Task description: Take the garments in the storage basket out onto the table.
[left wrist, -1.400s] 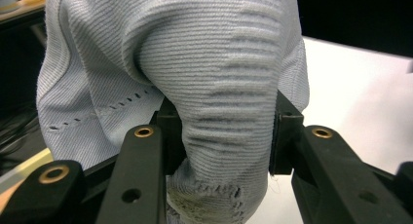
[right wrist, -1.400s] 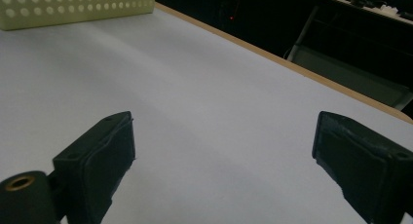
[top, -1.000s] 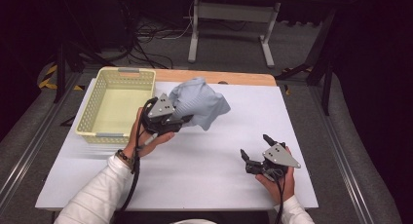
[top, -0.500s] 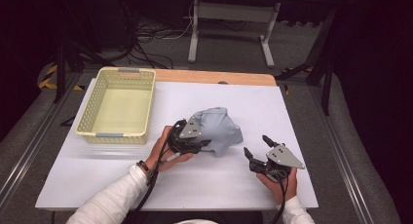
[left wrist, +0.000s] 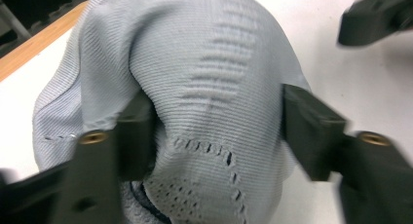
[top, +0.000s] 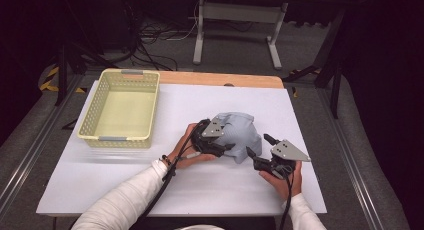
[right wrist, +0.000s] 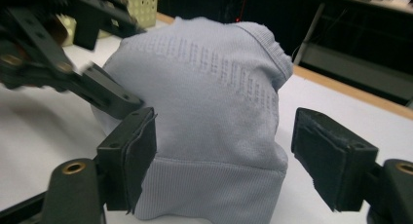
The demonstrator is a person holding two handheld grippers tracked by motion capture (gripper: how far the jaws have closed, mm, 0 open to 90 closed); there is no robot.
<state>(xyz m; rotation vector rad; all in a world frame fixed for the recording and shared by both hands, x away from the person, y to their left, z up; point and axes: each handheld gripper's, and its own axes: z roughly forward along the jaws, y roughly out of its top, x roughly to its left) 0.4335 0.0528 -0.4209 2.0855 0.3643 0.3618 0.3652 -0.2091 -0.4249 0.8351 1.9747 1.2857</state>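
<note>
Pale yellow perforated plastic basket [top: 120, 109] sits at the left of the white table top [top: 125, 180], well apart from the work. Near the table's middle, the left hand [top: 186, 152] holds the left gripper [top: 223, 149] against the near-left side of a light grey knitted garment [top: 241, 133], bunched in a rounded heap on the white surface. In the left gripper view the black jaws stand apart with a fold of the grey knit [left wrist: 214, 112] bulging between them; the left jaw presses into the cloth, the right jaw sits just beside it, so the jaws straddle the garment without being clamped together. To the right, the right hand [top: 284, 179] holds the right gripper [top: 260, 147] just beside the garment's near-right edge. In the right gripper view its padded jaws are spread wide, the ribbed hem of the garment [right wrist: 214, 136] standing between them; the left pad lies against the knit, the right pad is clear of it.
</note>
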